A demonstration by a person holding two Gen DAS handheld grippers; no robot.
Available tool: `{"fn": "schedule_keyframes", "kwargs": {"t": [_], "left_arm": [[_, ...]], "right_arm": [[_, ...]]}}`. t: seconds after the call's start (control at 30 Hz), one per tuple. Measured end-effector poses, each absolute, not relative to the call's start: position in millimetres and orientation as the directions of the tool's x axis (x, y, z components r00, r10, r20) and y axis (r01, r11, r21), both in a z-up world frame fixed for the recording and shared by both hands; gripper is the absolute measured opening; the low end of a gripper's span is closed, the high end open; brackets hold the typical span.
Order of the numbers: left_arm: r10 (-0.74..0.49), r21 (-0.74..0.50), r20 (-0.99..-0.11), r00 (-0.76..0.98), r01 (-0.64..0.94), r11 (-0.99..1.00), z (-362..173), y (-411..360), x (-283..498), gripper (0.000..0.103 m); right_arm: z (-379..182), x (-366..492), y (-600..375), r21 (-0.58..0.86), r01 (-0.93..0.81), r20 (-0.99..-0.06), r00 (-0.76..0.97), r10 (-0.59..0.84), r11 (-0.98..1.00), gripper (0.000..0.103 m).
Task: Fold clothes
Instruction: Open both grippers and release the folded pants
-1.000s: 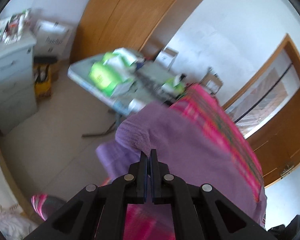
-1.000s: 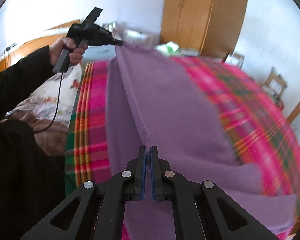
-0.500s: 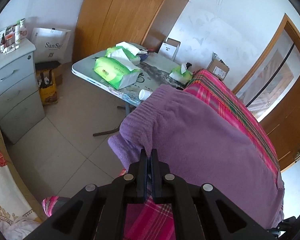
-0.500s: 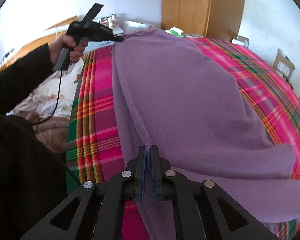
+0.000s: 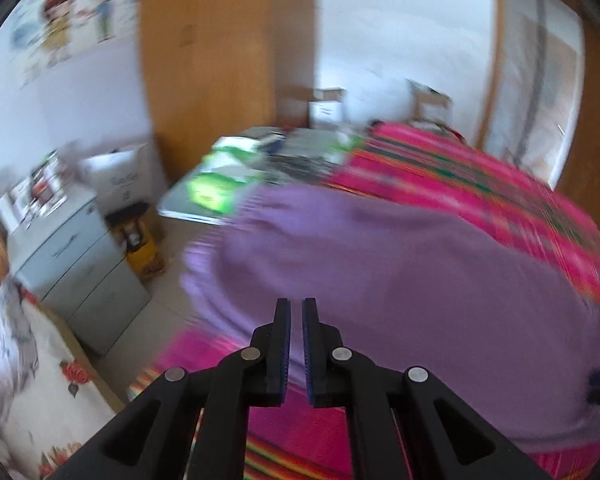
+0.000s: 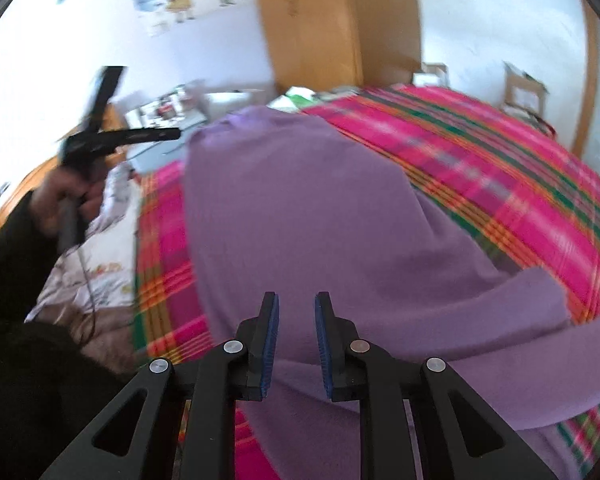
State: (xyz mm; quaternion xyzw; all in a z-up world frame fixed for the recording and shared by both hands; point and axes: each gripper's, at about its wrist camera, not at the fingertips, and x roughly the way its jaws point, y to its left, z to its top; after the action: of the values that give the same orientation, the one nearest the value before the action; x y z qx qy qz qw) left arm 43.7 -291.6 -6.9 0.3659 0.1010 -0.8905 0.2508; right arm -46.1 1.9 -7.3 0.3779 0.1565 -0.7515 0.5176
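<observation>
Purple fleece garment (image 6: pixel 320 208) lies folded on the pink plaid bed cover (image 6: pixel 500 168), long axis running away from both claws. Right claw (image 6: pixel 296 320) is opening, nothing between pads, directly over the near hem. Left claw (image 5: pixel 296 320) slightly parted, empty, over the far-left edge.

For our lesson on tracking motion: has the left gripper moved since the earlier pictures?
Yes. In the right wrist view, the left gripper has come off the purple garment, leftward and away from the wardrobe.
</observation>
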Motion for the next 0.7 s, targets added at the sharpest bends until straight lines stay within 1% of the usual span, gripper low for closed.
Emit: {"fn": "schedule_keyframes", "kwargs": {"t": [0.1, 0.2, 0.27, 0.5, 0.7], "left_arm": [[-0.334, 0.022, -0.736, -0.589, 0.472, -0.881, -22, -266, 33, 0.005], [-0.338, 0.059, -0.770, -0.541, 0.467, -0.882, -39, -257, 31, 0.006], [-0.352, 0.072, -0.758, -0.549, 0.466, -0.882, -41, -255, 39, 0.006], [-0.372, 0.100, -0.761, -0.531, 0.471, -0.876, -39, -252, 43, 0.006], [-0.421, 0.149, -0.742, -0.522, 0.484, -0.862, -33, -252, 40, 0.006]], "right_arm": [[-20, -43, 1, 0.145, 0.893, -0.751, -0.180, -0.635, -0.425, 0.020], [-20, -35, 6, 0.127, 0.901, -0.752, -0.186, -0.632, -0.416, 0.020], [-20, -34, 9, 0.122, 0.902, -0.755, -0.187, -0.628, -0.415, 0.020], [-18, -32, 6, 0.095, 0.907, -0.764, -0.198, -0.615, -0.410, 0.020], [-9, -36, 4, 0.084, 0.902, -0.746, -0.226, -0.627, -0.424, 0.020]]}}
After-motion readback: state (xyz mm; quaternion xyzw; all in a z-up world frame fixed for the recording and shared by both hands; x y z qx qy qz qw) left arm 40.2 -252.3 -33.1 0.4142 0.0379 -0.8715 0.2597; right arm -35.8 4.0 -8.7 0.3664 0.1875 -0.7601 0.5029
